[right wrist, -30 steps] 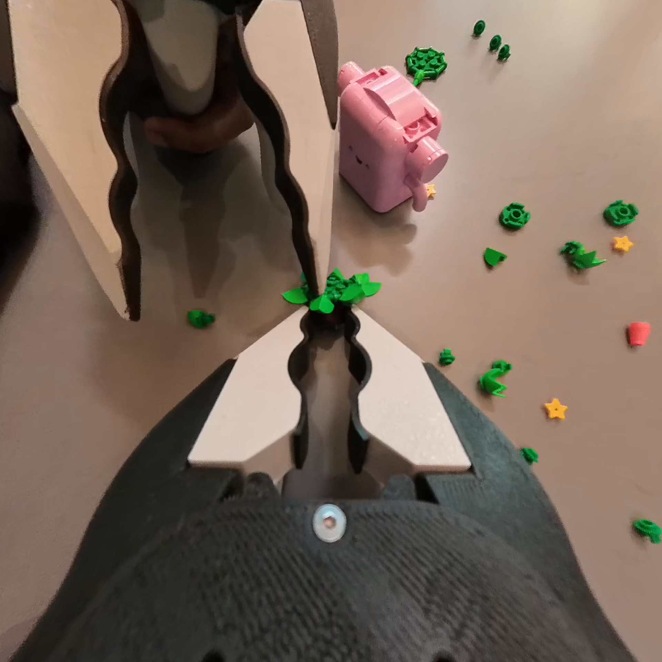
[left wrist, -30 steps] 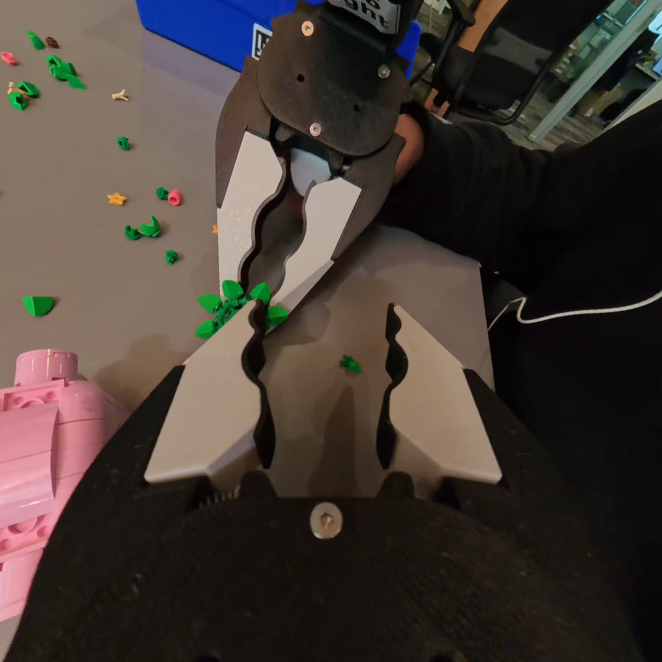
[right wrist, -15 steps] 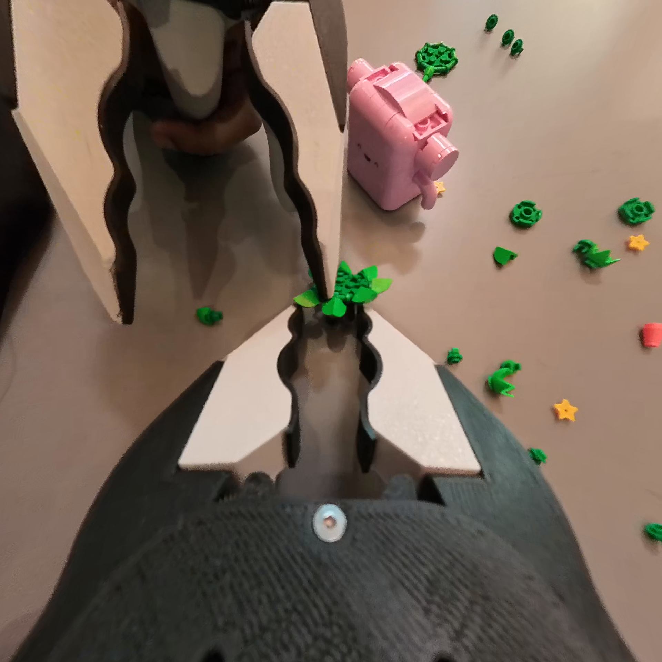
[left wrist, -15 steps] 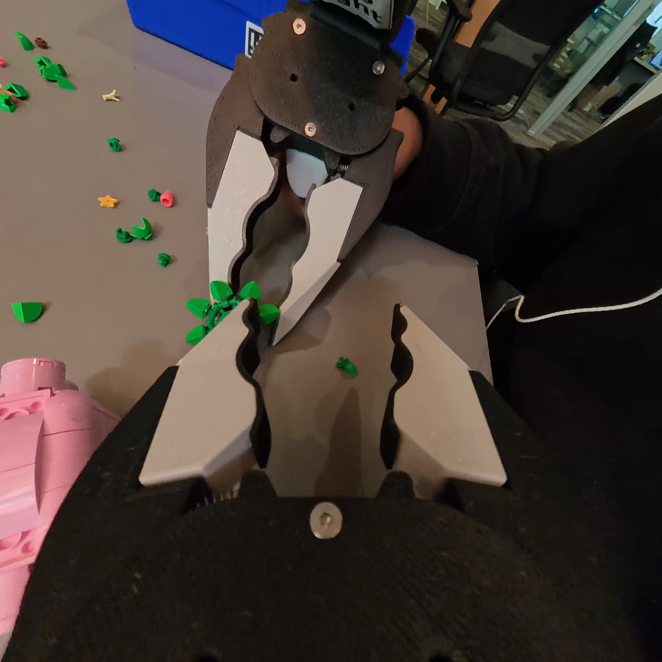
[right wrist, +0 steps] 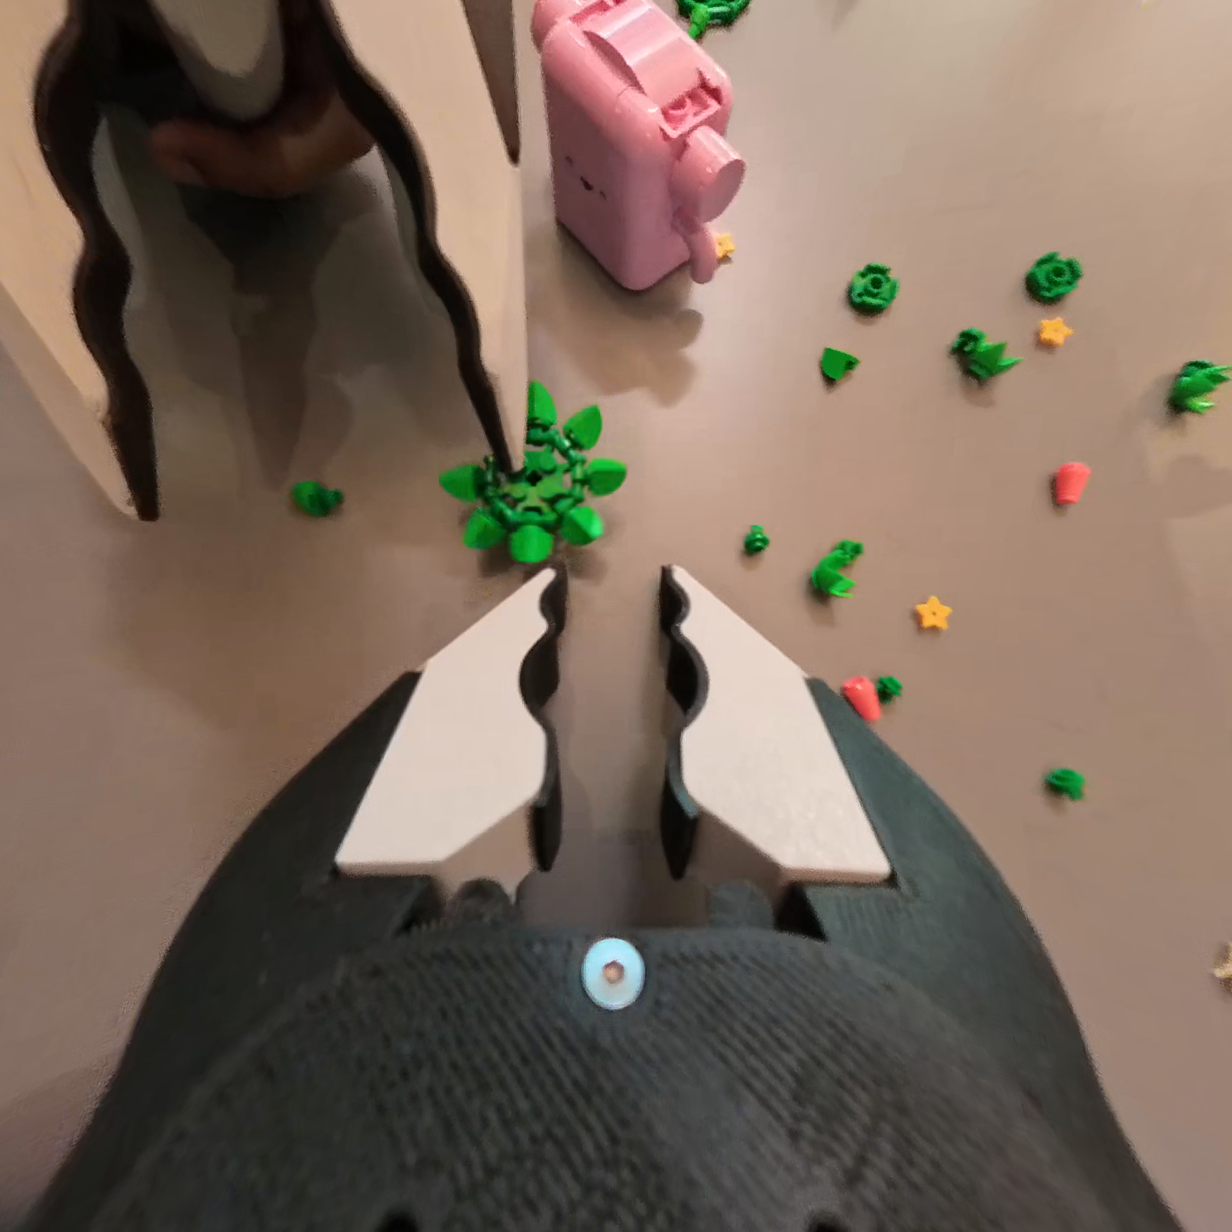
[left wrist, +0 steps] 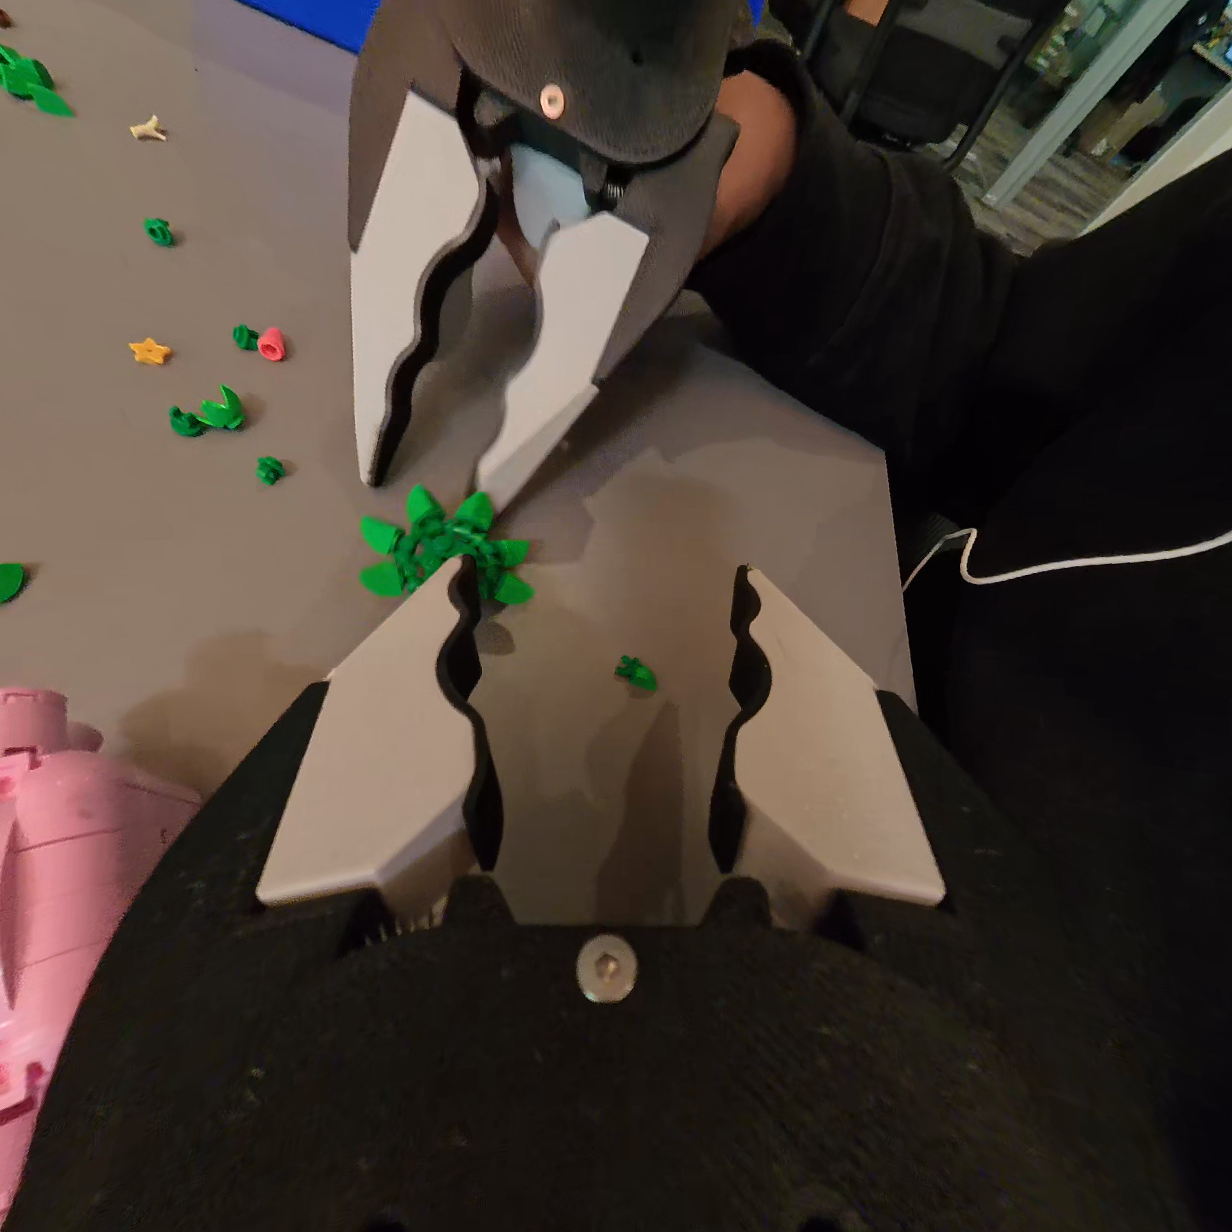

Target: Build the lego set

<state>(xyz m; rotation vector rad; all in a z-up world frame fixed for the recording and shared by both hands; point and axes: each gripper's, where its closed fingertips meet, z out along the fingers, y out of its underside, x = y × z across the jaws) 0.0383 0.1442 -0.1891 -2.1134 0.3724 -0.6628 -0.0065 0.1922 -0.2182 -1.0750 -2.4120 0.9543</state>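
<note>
A green leaf rosette lies flat on the grey table, also seen in the right wrist view. My left gripper is open and empty; one fingertip rests at the rosette's edge. A tiny green piece lies on the table between its fingers. My right gripper is open and empty, just short of the rosette. In the left wrist view it hangs just beyond the rosette. The pink lego build stands behind the rosette and also shows in the left wrist view.
Loose green pieces, yellow stars and red cones are scattered to the right of the rosette. A blue bin stands at the back. The table edge and a person's dark sleeve are close by.
My right gripper has opened, let go of the leaf rosette and drawn back from it. The rosette now lies flat on the table. My left gripper has stayed open beside it.
</note>
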